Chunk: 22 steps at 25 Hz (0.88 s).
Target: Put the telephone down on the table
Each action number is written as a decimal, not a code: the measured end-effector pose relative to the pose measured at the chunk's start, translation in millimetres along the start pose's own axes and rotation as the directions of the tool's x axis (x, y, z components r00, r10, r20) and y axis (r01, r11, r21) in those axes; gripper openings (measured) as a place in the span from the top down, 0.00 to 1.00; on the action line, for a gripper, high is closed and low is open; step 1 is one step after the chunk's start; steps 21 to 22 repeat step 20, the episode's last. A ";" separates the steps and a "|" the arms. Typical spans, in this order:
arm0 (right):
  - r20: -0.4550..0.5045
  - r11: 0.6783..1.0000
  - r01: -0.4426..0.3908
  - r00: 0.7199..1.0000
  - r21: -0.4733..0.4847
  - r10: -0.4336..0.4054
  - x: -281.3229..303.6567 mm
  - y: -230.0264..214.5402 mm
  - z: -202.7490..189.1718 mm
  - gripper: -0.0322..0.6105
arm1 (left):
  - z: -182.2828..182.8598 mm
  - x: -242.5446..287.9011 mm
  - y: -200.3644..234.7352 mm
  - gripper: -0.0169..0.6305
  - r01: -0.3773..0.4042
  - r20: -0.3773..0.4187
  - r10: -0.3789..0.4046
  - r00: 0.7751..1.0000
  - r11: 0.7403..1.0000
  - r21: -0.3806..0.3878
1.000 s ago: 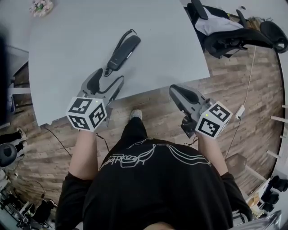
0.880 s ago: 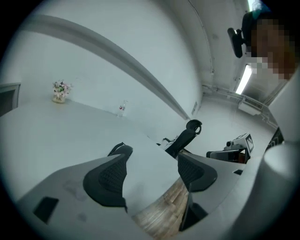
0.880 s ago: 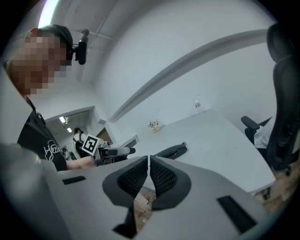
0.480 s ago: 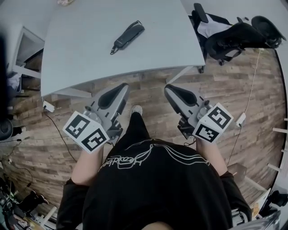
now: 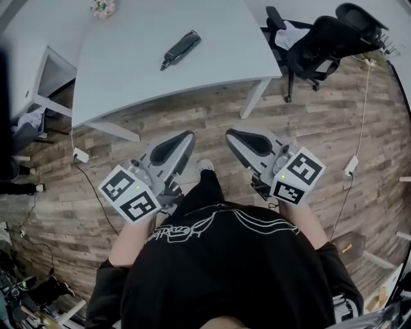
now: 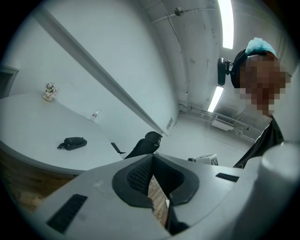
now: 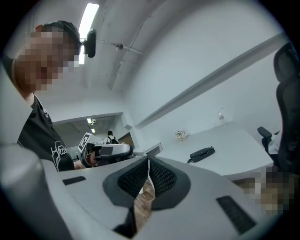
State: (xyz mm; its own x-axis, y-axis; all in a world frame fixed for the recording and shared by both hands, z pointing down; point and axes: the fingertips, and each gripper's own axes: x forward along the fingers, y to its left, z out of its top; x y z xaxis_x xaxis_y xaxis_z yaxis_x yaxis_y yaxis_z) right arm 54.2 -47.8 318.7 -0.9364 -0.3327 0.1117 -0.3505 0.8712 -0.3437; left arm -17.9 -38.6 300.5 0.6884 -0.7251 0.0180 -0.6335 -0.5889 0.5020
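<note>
While telephone (image 5: 180,49) lies apart, left gripper (image 5: 188,136), right gripper (image 5: 230,135) jaws together, empty.

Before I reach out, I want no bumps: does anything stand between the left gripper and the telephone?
Nothing visible does. The telephone lies on the table; only bare tabletop and wooden floor lie between it and the shut left gripper. The chair stands off to the right.

One telephone (image 5: 180,49), one table (image 5: 128,80), one chair (image 5: 324,42), one posy (image 5: 103,8), two grippers: left gripper (image 5: 187,137), right gripper (image 5: 231,135)
</note>
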 end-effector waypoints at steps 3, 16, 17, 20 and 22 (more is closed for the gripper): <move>0.014 1.000 0.006 1.000 0.003 -0.006 -9.7 8.6 -4.8 0.88 | -3.8 -10.8 -10.0 0.96 -0.008 0.004 0.008 1.000 1.000 0.018; 0.024 0.999 0.040 0.999 0.035 -0.041 -21.3 17.0 -24.5 0.88 | -26.3 -20.5 -19.3 0.96 0.015 -0.026 -0.015 1.000 1.000 0.005; 0.023 0.998 0.040 0.999 0.038 -0.041 -20.6 18.8 -26.0 0.88 | -26.8 -21.6 -20.2 0.96 0.018 -0.026 -0.018 1.000 1.000 0.004; 0.020 0.999 0.034 0.999 0.037 -0.035 -19.9 25.4 -28.8 0.88 | -27.7 -26.2 -24.3 0.96 0.025 -0.020 -0.025 0.999 1.000 0.001; 0.020 0.999 0.034 0.999 0.037 -0.035 -19.9 25.4 -28.8 0.88 | -27.7 -26.2 -24.3 0.96 0.025 -0.020 -0.025 0.999 1.000 0.001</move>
